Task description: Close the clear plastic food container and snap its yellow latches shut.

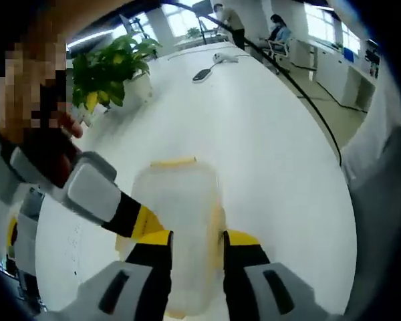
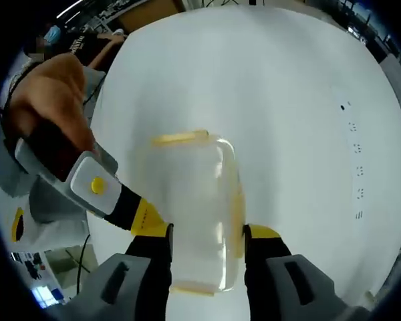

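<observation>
One clear plastic food container (image 1: 180,227) is sitting on the white counter (image 1: 267,154), and both grippers are working at it. In the left gripper view, the left gripper (image 1: 195,257) is reaching forward with its two black-and-yellow fingers (image 1: 154,261) standing on either side of the container's near end, the container body lying between them; they are pressing against its sides, gripping it. The other gripper (image 1: 103,200) is coming in from the left of this view, its yellow tip touching the container's side.

In the right gripper view, the right gripper (image 2: 207,251) is likewise straddling the same container (image 2: 194,214), one finger at each long side, closed against the walls. The other gripper (image 2: 113,194) is meeting the container's edge from the left here too, held by a person's hand (image 2: 50,100).

The lid is lying on the container. Yellow latches are showing: one at the far end (image 2: 180,138), one along the right side (image 2: 237,207), and a yellow strip at the near end (image 2: 190,289) (whether each is snapped down cannot be told through the blur).

Around it, one potted plant (image 1: 110,70) is standing on the counter well beyond the container, and a dark flat object (image 1: 202,75) and a pale one (image 1: 225,58) are lying farther off. A black cable (image 1: 307,100) is running along the counter's far edge. Two people (image 1: 230,20) are working in the background by desks. Nothing is lying between the fingers and the container.
</observation>
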The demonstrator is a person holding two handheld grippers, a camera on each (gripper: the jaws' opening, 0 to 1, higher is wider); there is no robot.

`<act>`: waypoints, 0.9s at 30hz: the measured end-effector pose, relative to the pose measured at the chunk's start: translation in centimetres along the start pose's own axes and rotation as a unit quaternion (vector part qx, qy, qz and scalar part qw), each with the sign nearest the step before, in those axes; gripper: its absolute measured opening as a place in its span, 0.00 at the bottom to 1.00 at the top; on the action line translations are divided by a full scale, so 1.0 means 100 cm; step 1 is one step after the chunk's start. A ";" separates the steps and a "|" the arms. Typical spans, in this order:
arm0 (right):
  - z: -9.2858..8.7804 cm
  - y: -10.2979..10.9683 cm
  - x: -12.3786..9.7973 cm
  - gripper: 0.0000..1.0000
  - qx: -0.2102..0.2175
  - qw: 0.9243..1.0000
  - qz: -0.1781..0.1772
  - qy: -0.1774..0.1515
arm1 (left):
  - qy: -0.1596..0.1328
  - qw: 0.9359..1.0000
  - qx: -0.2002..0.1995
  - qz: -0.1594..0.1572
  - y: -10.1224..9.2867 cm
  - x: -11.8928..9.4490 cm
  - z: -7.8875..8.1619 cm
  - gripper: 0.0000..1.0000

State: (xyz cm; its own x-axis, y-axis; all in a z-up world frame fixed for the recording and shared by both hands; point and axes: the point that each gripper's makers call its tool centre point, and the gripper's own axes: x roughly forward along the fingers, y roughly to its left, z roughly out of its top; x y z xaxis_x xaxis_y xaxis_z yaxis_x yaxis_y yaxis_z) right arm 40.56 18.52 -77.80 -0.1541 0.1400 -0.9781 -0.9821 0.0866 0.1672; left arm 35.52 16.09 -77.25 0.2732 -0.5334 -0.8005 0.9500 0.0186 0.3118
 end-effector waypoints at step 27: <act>0.001 0.000 0.002 0.39 -0.004 0.999 -0.027 0.039 | 0.064 0.996 0.047 0.040 -0.003 0.004 -0.004 0.23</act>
State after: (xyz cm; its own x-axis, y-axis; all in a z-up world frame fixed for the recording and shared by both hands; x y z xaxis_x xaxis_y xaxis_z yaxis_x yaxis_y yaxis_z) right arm 40.58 18.63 -78.02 -0.1076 0.0583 -0.9925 -0.9901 0.0844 0.1123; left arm 35.43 16.25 -77.87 0.3693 -0.4218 -0.8280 0.9078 -0.0266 0.4185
